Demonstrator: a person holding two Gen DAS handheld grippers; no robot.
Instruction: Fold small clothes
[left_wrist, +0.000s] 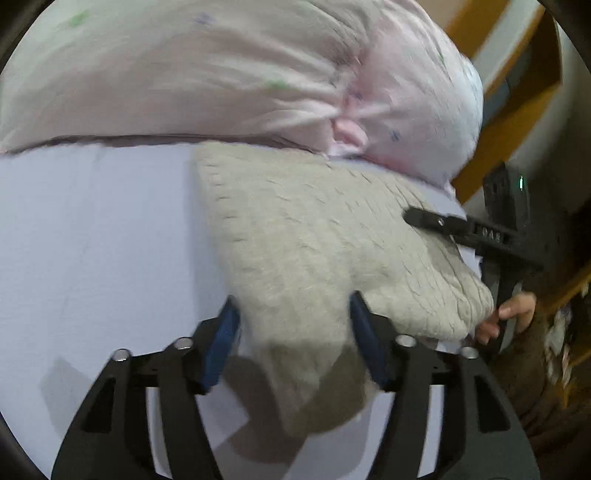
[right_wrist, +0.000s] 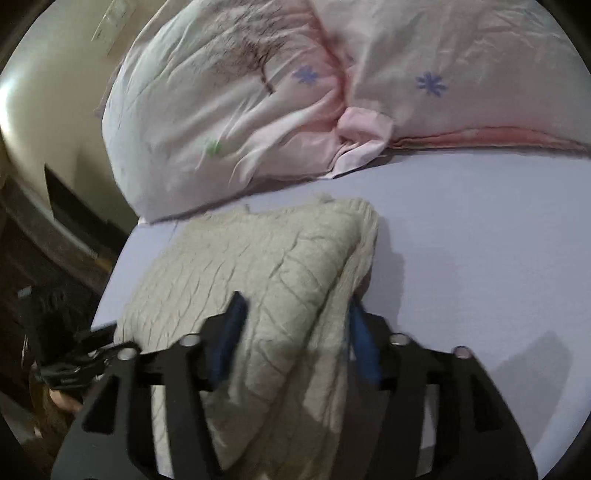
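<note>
A cream cable-knit garment (left_wrist: 317, 236) lies on the pale lilac sheet (left_wrist: 92, 240), folded into a thick pad. In the left wrist view my left gripper (left_wrist: 293, 325) is open, its blue-padded fingers (left_wrist: 223, 343) either side of the garment's near corner, which hangs between them. In the right wrist view my right gripper (right_wrist: 295, 325) is open too, straddling a raised fold of the same garment (right_wrist: 258, 266). The right gripper also shows at the garment's right edge in the left wrist view (left_wrist: 443, 221).
A big pink floral duvet (left_wrist: 229, 70) is bunched along the far side of the bed (right_wrist: 480, 229). Wooden furniture (left_wrist: 517, 74) stands beyond the bed's right edge. The bed's left edge drops to a dark floor (right_wrist: 44, 258).
</note>
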